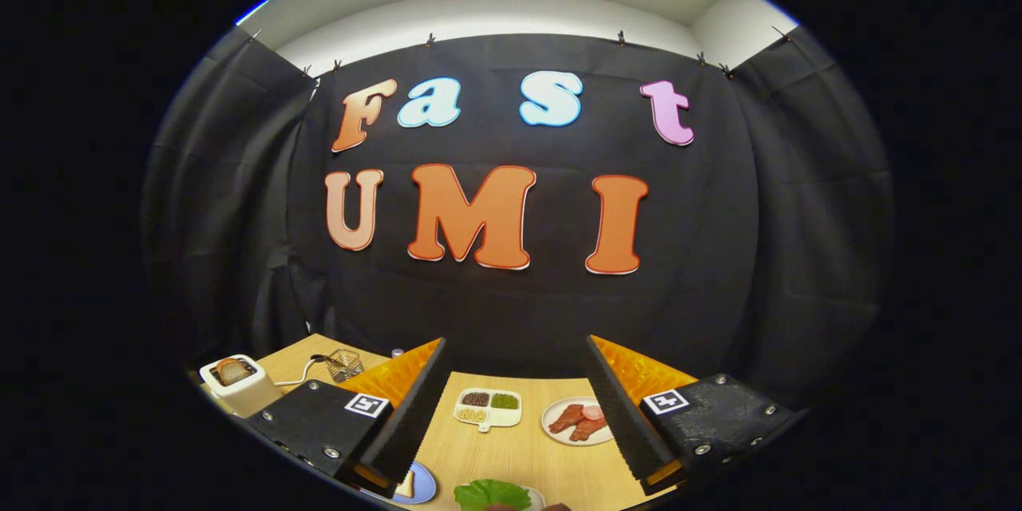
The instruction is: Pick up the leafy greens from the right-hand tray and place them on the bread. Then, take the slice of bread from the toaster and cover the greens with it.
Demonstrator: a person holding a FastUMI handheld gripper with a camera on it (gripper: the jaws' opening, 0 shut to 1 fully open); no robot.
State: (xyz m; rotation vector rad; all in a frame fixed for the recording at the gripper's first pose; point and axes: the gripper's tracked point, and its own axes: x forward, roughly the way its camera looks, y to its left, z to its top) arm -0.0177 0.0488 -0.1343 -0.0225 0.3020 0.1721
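Held above the wooden table (511, 447), the gripper (515, 407) has its fingers spread wide with nothing between them. Leafy greens (492, 493) lie on a tray below, beside bread on a blue plate (417, 485). Another slice (232, 370) sits in the white toaster (238, 388) off left.

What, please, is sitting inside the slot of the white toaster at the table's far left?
A browned slice of bread stands in the white toaster, its top poking out. Its lower part is hidden inside the slot. The open gripper is well clear of it.
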